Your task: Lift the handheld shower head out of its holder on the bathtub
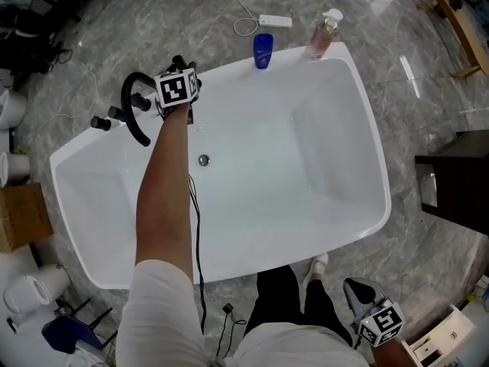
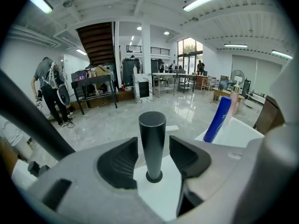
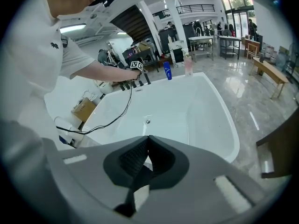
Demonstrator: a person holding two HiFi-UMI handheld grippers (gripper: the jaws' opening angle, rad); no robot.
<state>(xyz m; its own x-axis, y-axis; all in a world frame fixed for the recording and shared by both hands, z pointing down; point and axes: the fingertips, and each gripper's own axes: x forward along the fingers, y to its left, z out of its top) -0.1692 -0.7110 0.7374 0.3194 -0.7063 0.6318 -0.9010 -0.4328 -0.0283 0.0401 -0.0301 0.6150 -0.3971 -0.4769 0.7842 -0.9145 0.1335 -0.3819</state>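
The handheld shower head's black round handle (image 2: pixel 152 125) stands upright in its holder on the white bathtub rim (image 2: pixel 159 195). My left gripper (image 2: pixel 153 148) straddles it, one dark pad on each side. A thin gap shows at each pad, so the jaws are open around the handle. In the head view the left gripper (image 1: pixel 182 66) is at the tub's far left rim (image 1: pixel 229 71), beside the black fittings. My right gripper (image 3: pixel 144 141) is shut on nothing and hangs low at the near right, outside the tub (image 1: pixel 353 290).
A black curved spout (image 1: pixel 134 113) and knobs (image 1: pixel 100 122) stand left of the left gripper. A blue bottle (image 1: pixel 263 51) and a pink pump bottle (image 1: pixel 323 33) sit on the far rim. A cable (image 1: pixel 197 228) crosses the tub. The drain (image 1: pixel 203 160) is in the tub floor.
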